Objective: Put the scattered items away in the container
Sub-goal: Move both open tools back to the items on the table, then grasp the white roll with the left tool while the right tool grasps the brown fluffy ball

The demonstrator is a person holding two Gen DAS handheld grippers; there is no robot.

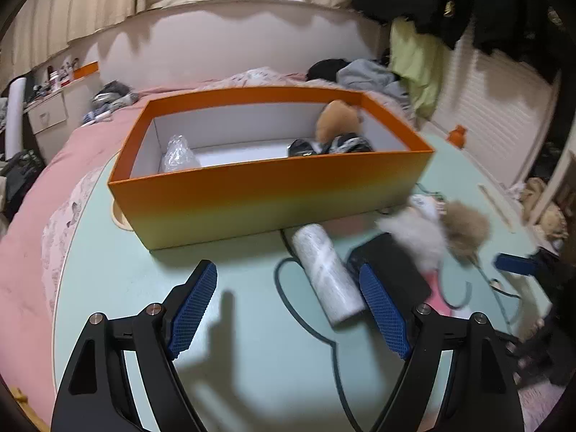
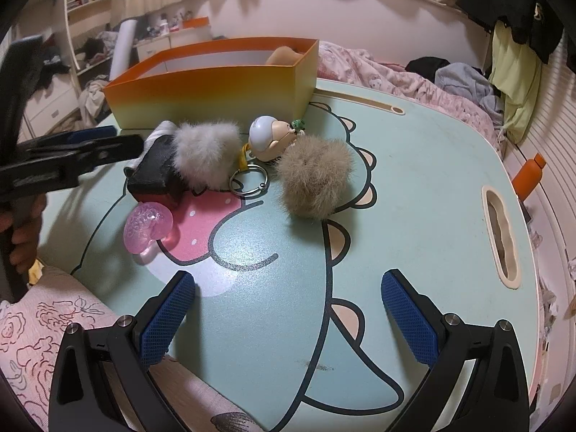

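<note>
White plastic-wrapped roll [image 1: 327, 276], light and slippery, is lying at one o'clock between the empty, wide-open left tool [image 1: 288, 309]; grip mid-body.

My orange-to-yellow cardboard box [image 1: 266, 198] has a white inside; the mint-green surface [image 2: 432, 187] carries a cartoon print, a translucent pink heart-shaped toy [image 2: 147, 226] and a beige fur pompom [image 2: 316, 176].

Warm, dimmish indoor light is falling from above and behind me; my left gripper [image 1: 288, 309] is casting a hard shadow on the worktop [image 1: 144, 288]; the fisheye is bending the edges and darkening the corners; motion blur is smearing the left view, especially the orange box [image 1: 273, 201]; the right view is staying sharper.
</note>
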